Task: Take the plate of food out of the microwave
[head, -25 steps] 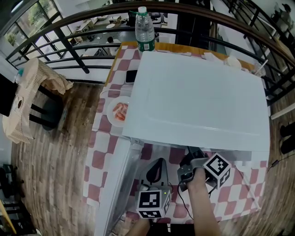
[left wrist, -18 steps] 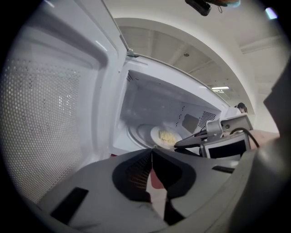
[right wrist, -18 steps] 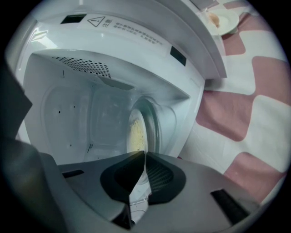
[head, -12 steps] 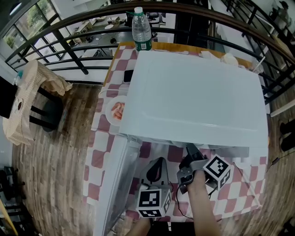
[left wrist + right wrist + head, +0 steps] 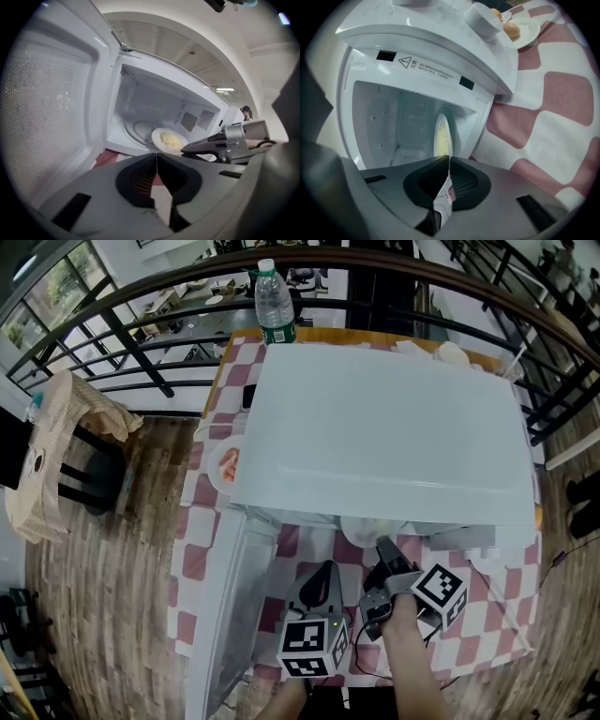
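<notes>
The microwave [image 5: 375, 427] stands on the worktop [image 5: 497, 615], which is covered with a red and white checked cloth, and its door [image 5: 230, 606] is swung wide open to the left. The right hand-held gripper [image 5: 382, 547] is pinching the near rim of the plate [image 5: 367, 527]. In its own view the jaws are pressed onto the rim's thin edge, and the plate [image 5: 442, 136] shows edge-on just past the tips [image 5: 449, 159].

The left gripper view shows the plate [image 5: 168, 139], carrying pale yellow food, at the mouth of the cavity. It sits forward of the glass turntable [image 5: 138, 131], with the right hand-held gripper [image 5: 183, 147] touching its rim.

The left hand-held gripper [image 5: 324, 568] hovers in front of the open microwave with its jaws pressed together [image 5: 156, 154] and nothing between them.

A second ago the head view showed no plate at the microwave's front, only the right hand-held gripper reaching under the top edge. Now a pale arc of the plate pokes out from beneath that edge, and the right hand-held gripper sits a little nearer the person. The left hand-held gripper has kept its place.

A water bottle [image 5: 274, 301] stands beyond the microwave. A small dish with red food [image 5: 225, 465] lies on the worktop at the microwave's left side, more hidden by the microwave's edge than before.
</notes>
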A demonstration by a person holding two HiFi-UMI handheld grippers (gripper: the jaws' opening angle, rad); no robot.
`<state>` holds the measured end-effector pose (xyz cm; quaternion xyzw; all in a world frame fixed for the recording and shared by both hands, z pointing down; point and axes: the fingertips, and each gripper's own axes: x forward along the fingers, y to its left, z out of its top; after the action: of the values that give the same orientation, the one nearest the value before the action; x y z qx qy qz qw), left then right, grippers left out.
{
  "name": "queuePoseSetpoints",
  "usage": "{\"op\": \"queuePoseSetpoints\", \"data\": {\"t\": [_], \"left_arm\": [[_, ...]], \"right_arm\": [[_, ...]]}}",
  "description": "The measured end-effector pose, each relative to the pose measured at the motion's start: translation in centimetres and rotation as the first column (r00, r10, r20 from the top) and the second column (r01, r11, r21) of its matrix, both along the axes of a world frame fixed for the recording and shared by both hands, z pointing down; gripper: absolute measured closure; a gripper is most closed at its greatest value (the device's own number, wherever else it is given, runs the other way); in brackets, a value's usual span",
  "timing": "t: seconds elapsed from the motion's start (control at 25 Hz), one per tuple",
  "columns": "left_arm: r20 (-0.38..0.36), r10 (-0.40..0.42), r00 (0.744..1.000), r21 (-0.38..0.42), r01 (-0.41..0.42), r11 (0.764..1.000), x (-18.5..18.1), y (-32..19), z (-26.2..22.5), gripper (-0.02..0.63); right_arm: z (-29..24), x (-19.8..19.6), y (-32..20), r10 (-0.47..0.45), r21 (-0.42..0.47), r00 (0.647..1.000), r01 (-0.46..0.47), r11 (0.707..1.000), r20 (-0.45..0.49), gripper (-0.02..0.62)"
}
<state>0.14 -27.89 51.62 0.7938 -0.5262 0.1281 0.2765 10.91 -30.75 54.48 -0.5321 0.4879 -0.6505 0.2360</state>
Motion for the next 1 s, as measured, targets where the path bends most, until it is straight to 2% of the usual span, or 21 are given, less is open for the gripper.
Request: {"op": "queuePoseSetpoints", "data": {"t": [0.2,0.32,0.48,0.56,0.8,0.88,0.92,1.0], "left_arm": [[-0.047,0.01,0.999,-0.036,-0.012,0.999,0.8,0.1,0.3,0.588],[-0.109,-0.003,0.994,-0.064,-0.004,0.998,1.3,0.1,0.6,0.574],[-0.23,-0.024,0.973,-0.114,-0.002,0.994,2.4,0.1,0.6,0.56],[-0.262,-0.027,0.965,-0.123,-0.006,0.992,2.9,0.0,0.5,0.558],[-0.354,-0.045,0.934,-0.159,-0.013,0.987,4.6,-0.2,0.7,0.476],[-0.409,-0.079,0.909,-0.186,0.001,0.983,4.7,-0.4,0.8,0.46],[-0.448,-0.107,0.888,-0.209,0.012,0.978,4.7,-0.4,0.9,0.455],[-0.532,-0.177,0.828,-0.266,0.035,0.963,4.4,-0.6,1.2,0.447]], "right_arm": [[0.0,0.5,0.5,-0.007,0.013,1.0,0.007,1.0,0.011,0.581],[0.1,0.7,0.6,-0.019,0.015,1.0,0.019,1.0,0.014,0.581],[0.0,1.0,0.9,-0.037,0.023,0.999,0.037,0.999,0.015,0.581],[-0.1,1.2,1.1,-0.043,0.027,0.999,0.043,0.999,0.014,0.581],[-0.2,1.6,1.4,-0.051,0.038,0.999,0.05,0.998,0.019,0.581],[-0.2,1.7,1.4,-0.056,0.041,0.998,0.056,0.998,0.021,0.581],[-0.2,1.7,1.5,-0.058,0.041,0.998,0.057,0.998,0.022,0.581],[-0.2,1.7,1.6,-0.059,0.04,0.998,0.058,0.998,0.024,0.581]]}}
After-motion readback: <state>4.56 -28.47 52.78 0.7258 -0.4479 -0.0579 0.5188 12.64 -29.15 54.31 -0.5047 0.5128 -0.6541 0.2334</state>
